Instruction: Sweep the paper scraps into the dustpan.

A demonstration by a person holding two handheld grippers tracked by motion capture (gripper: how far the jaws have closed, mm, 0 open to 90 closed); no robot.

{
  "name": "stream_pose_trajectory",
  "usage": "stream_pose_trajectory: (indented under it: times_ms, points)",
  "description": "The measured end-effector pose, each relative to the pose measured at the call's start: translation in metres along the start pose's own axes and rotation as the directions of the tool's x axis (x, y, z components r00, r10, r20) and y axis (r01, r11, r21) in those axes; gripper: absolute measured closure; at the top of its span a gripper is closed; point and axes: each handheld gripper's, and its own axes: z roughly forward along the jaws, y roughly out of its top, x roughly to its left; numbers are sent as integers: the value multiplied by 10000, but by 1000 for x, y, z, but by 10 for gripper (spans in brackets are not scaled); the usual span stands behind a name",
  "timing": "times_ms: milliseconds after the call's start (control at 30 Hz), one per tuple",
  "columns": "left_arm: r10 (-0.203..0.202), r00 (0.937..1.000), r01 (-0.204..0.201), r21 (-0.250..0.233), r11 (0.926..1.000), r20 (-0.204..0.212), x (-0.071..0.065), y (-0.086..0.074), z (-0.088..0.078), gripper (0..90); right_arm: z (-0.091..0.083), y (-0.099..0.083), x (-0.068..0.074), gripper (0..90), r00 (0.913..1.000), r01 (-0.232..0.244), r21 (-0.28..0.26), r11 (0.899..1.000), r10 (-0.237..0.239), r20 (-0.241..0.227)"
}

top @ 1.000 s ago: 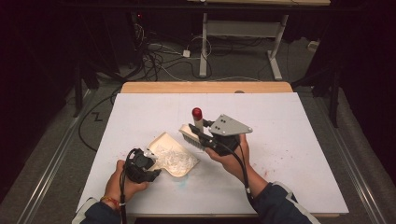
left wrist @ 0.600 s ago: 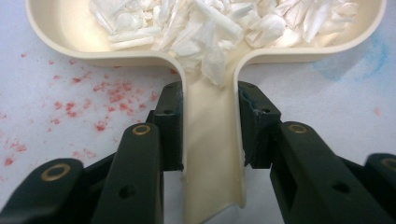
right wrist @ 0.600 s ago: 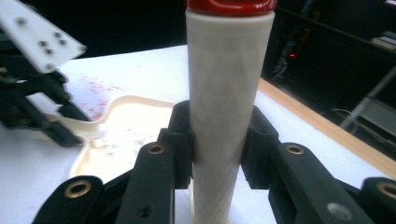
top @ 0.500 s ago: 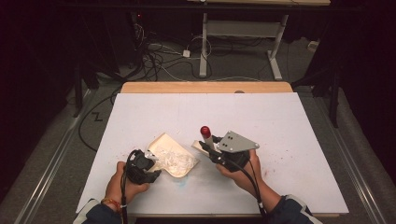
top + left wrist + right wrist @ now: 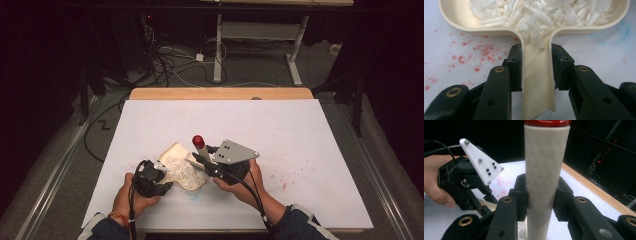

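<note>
The dustpan (image 5: pixel 181 165) lies on the desk (image 5: pixel 280 130), toward the near edge and left of the middle, with the shreds (image 5: pixel 184 170) heaped in it. Its handle points toward the person and sits between the jaws of the left gripper (image 5: pixel 159 176), which is at the pan's near left. The right gripper (image 5: pixel 202 161) is just right of the pan, and the brush handle (image 5: pixel 199 145) stands between its jaws, rising over the pan's right rim. The floor cables (image 5: pixel 175 60) lie behind the desk.
</note>
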Motion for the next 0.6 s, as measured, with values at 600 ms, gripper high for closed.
stream_pose_trajectory:
  times_ms: [600]
  points:
    - [-52,9999,51,53,10000,121,2,0,0,635,7,11,-26,700,9980,-13,-125,9999,21,640]
